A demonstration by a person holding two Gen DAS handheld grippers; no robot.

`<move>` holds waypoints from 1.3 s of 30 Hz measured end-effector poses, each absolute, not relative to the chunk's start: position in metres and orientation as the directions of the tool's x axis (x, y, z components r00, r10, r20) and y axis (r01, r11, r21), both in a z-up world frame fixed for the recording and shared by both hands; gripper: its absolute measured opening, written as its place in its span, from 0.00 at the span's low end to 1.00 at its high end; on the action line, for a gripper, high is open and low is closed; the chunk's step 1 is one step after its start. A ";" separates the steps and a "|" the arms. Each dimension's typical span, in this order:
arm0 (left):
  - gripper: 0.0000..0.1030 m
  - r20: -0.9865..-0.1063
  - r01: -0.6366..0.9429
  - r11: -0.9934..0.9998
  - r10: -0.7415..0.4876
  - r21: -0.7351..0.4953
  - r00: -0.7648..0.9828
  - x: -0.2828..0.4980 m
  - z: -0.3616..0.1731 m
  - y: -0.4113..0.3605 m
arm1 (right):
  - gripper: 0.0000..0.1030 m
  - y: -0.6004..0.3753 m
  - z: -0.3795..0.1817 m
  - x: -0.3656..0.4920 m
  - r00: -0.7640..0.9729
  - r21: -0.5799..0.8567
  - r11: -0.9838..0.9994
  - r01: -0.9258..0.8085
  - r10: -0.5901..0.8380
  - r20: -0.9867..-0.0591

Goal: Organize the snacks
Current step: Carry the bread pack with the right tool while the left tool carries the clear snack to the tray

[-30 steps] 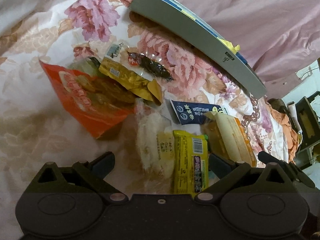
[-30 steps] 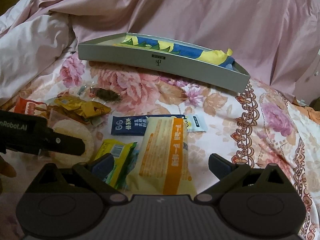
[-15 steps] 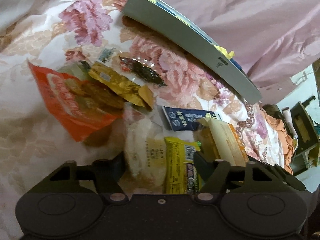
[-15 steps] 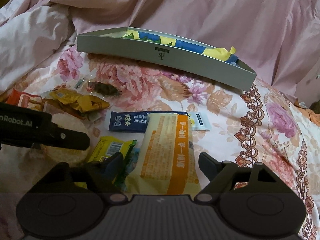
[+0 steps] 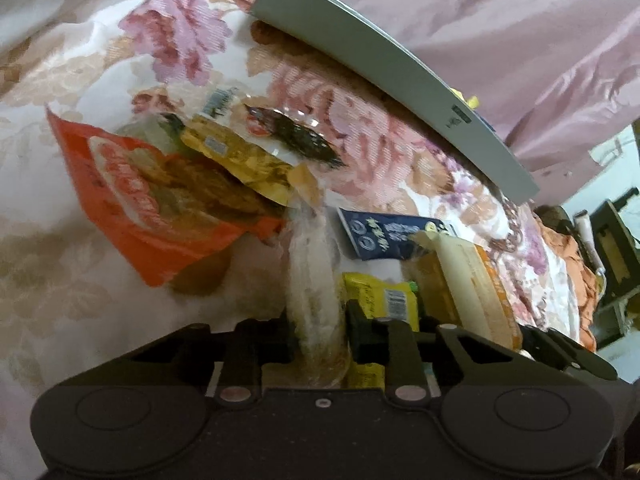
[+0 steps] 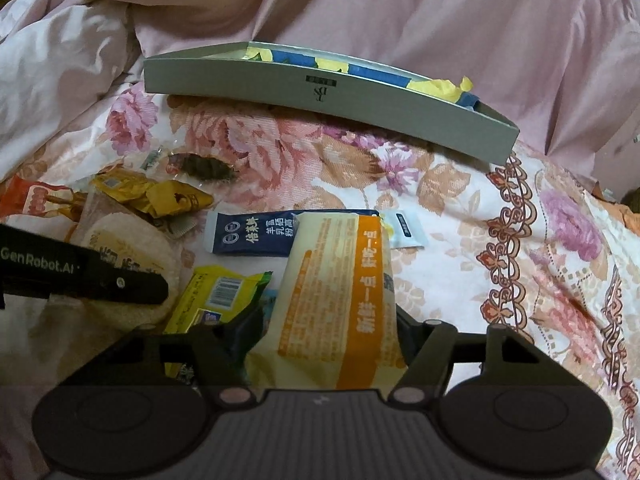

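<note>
The left tongs (image 5: 318, 322) are clamping the round rice cake (image 5: 314, 280); the right tongs (image 6: 326, 326) are squeezing the orange bread pack (image 6: 340, 280), box (image 6: 320, 92) at 12 o'clock.

A floral bedspread (image 6: 460, 216) lies beneath a rumpled pink quilt (image 6: 400, 12).

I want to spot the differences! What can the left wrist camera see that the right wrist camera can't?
Only the left wrist view shows the left tongs squeezing the round rice cake pack edge-on, plus furniture beside the bed. Only the right wrist view shows inside the gray box, and the right tongs pinching the orange-striped bread pack. Both show the navy sachet.
</note>
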State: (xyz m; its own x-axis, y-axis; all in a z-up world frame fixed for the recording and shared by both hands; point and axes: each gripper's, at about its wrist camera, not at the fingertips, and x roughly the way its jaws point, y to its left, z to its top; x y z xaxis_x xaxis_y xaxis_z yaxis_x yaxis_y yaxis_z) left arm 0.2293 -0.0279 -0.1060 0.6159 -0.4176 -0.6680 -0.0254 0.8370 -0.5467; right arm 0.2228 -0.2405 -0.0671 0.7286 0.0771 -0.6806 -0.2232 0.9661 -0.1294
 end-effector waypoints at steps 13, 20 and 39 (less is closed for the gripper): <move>0.20 -0.650 0.014 0.864 -0.389 -0.503 0.653 0.224 -0.105 -0.031 | 0.61 -0.238 -0.065 0.218 0.745 -0.167 0.957 -0.236 0.068 -0.664; 0.20 -0.632 0.070 0.890 -0.374 -0.451 0.679 0.217 -0.100 -0.039 | 0.59 -0.216 -0.071 0.206 0.789 -0.360 0.887 -0.290 0.009 -0.615; 0.19 -0.472 0.192 0.914 -0.354 -0.356 0.807 0.207 -0.054 -0.051 | 0.57 -0.195 -0.059 0.200 0.960 -0.721 0.683 -0.117 -0.107 -0.258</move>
